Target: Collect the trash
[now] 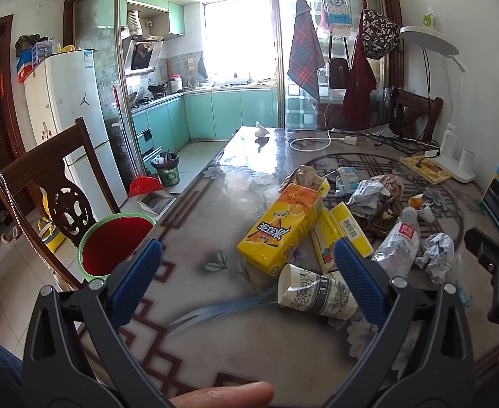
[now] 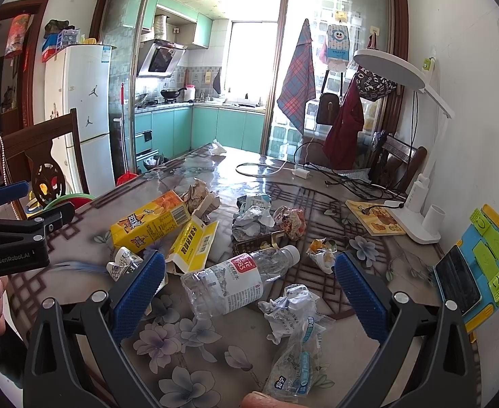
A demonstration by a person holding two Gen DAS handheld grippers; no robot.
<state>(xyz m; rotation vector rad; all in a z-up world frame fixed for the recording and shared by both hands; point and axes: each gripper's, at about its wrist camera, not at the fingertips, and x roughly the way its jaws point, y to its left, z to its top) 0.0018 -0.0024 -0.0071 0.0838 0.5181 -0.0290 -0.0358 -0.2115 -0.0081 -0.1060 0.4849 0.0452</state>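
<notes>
Left wrist view: I'm starting with nothing collected.
Both left gripper (image 1: 247,273) and right gripper (image 2: 249,292) are gaping empty; trash, paper cup (image 1: 315,294) and bottle (image 2: 236,280), is littering mid-frame; red bin (image 1: 113,243) is waiting lower left.

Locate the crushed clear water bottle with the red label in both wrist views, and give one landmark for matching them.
Left wrist view: the water bottle lies right of centre, just beyond the left gripper's right finger, beside the small yellow box.
Right wrist view: it lies at centre, between the right gripper's open fingers, cap end pointing right.
Shared landmark: the large yellow juice carton, left of the bottle in both.
</notes>
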